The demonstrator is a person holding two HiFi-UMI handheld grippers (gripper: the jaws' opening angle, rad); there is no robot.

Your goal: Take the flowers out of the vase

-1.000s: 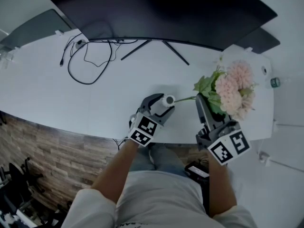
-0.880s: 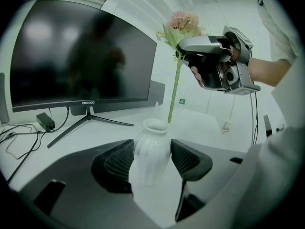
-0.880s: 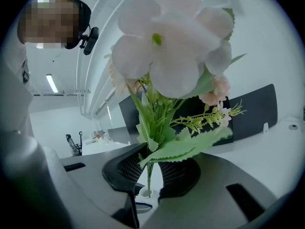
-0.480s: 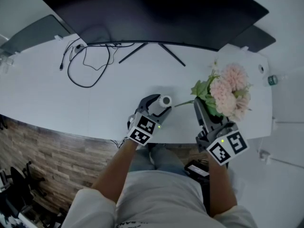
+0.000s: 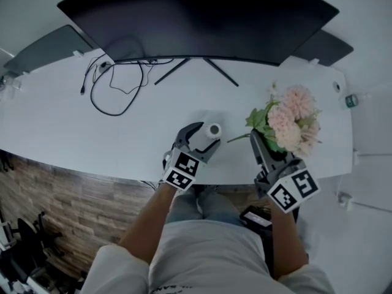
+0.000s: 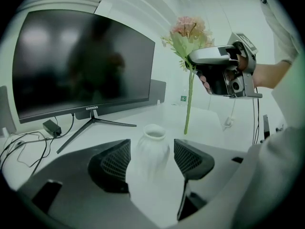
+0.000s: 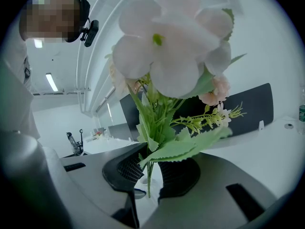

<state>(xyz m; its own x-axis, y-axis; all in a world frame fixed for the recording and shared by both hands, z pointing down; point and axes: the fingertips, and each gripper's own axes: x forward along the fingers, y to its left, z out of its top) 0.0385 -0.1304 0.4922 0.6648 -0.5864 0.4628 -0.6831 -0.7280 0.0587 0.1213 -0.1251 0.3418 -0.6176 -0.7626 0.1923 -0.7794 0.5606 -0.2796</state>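
Observation:
A small white vase point(image 5: 214, 130) stands upright on the white table point(image 5: 61, 121) near its front edge. My left gripper point(image 5: 204, 137) straddles the vase point(image 6: 151, 151), and its jaws are opening, with a gap showing at the right pad. A bunch of pink flowers point(image 5: 293, 118) with green leaves hangs in the air to the right of the vase. My right gripper point(image 5: 262, 141) is shut on its stems point(image 7: 148, 175). The long stem's lower end point(image 6: 186, 128) is clear of the vase mouth. In the left gripper view the right gripper point(image 6: 194, 67) holds the bunch point(image 6: 190, 30) above and behind the vase.
A wide dark monitor point(image 5: 196, 17) on a splayed stand fills the back of the table. A black cable point(image 5: 116, 84) loops at the back left beside a dark panel point(image 5: 43, 41). A small bottle point(image 5: 350, 100) stands at the far right.
The bunch has drifted right with the right gripper. Its stem end, which reached the vase mouth a second ago, now hangs apart from it. The vase has stayed put.

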